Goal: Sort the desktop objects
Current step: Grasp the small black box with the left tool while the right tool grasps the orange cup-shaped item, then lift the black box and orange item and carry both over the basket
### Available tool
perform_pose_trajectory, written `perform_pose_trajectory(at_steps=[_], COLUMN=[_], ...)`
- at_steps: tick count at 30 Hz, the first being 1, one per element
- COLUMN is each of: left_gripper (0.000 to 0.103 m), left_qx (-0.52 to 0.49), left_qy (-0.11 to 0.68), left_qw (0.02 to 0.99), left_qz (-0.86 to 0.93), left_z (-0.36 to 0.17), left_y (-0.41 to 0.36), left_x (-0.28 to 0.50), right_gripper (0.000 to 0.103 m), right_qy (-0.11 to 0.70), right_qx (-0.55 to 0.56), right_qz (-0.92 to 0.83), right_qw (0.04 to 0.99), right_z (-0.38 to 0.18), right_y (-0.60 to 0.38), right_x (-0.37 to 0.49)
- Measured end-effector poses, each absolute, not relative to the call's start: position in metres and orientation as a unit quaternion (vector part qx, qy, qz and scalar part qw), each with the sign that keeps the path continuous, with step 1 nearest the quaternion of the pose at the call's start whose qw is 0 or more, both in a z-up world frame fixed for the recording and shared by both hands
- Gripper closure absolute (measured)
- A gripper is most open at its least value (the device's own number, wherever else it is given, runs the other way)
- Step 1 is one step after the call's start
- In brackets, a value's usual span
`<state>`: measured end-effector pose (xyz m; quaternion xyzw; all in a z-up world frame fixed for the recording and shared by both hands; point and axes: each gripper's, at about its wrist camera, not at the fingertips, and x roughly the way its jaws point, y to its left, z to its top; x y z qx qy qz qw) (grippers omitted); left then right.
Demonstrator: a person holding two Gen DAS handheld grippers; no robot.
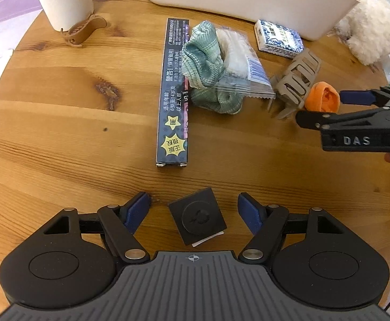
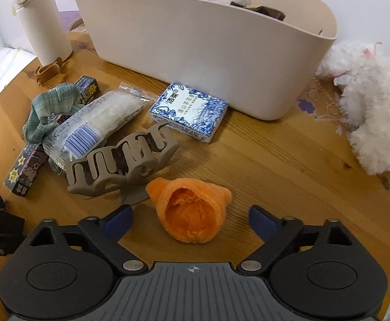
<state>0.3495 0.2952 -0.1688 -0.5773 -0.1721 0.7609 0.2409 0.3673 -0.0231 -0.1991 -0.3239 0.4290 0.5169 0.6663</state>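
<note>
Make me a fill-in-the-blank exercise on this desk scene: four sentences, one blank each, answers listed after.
1. The small black square block lies on the table between the open jaws of the ____ gripper.
2. The soft thing between the open jaws of the right gripper is coloured ____.
3. The blue-and-white patterned box lies in front of the beige ____.
4. The green scrunchie lies partly on a long dark ____.

Answers: left; orange; bin; box

table (image 1: 61, 123): honey-brown wood, dark knots
bin (image 2: 208, 61): plain beige
packet (image 2: 189, 112): white, blue floral print
scrunchie (image 1: 203, 61): green-white check
plush cap (image 2: 192, 211): orange
big claw clip (image 2: 122, 160): taupe
square block (image 1: 197, 219): black
</note>
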Motion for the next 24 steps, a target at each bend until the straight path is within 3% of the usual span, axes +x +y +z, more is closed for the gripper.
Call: perform_pose_trajectory(at_steps=[7,15,24], left_gripper=[0.044,0.071,0.071], left_qx=[-0.576,-0.572,-0.573], left_qy=[-0.145,-0.123,-0.123], left_qw=[0.233,0.226,0.233], left_qz=[0.770,0.779,0.776], left_z=[-0.165,-0.165,-0.168], left_y=[0.297,0.291,0.285], left_x=[0.352,0.353,0.359], right_gripper=[0.024,0.057,0.080], right_qy=[0.425,0.427,0.434], right_qx=[-0.321,-0.320,-0.321], right_qz=[0.522,0.526,0.522], right_qw=[0.666,0.662,0.660], right_z=[-0.199,-0.192,-0.189], right_y=[-0.020,-0.022,-0.033], right_x=[0.368,0.365,0.359])
